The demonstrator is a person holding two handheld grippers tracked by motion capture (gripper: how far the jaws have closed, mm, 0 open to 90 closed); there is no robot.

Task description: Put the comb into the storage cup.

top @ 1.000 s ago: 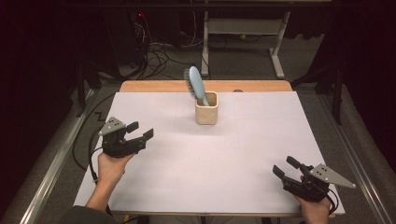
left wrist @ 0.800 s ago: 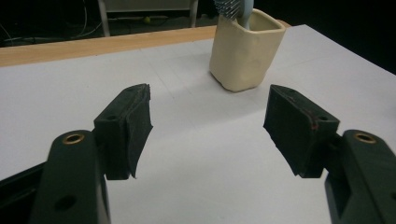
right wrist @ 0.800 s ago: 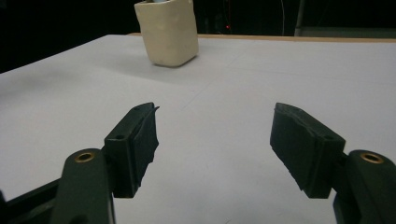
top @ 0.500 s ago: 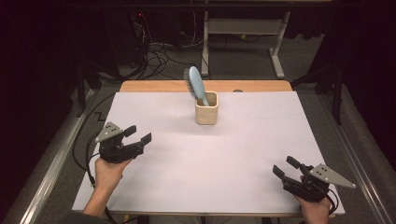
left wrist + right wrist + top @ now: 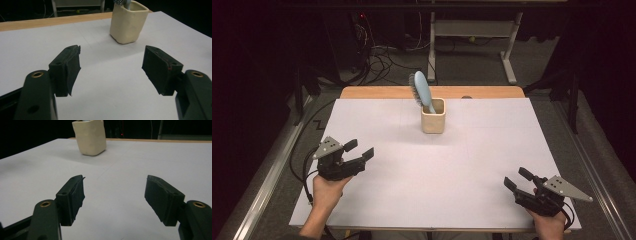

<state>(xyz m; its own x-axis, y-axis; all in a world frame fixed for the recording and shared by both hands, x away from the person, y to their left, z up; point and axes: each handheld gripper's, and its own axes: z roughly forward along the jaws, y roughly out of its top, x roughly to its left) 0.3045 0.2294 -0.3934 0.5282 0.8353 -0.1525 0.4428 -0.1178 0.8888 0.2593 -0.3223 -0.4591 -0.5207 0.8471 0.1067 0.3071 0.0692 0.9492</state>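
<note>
White paper covers the table [image 5: 377, 125]; near its far edge a cream square cup [image 5: 433, 116] holds a blue bristled hairbrush [image 5: 421, 91]. Well short of that cup, the left gripper [image 5: 357, 151] and right gripper [image 5: 518, 179] gape empty. Likely resting; next comes a reach cupward.

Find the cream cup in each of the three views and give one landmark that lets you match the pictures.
High view: the cream cup stands at the centre of the far half of the white table top, with a blue brush in it.
Left gripper view: top, right of centre, beyond the jaws.
Right gripper view: top, left of centre.
Shared landmark: the wooden strip along the table's far edge, seen behind the cup.
</note>
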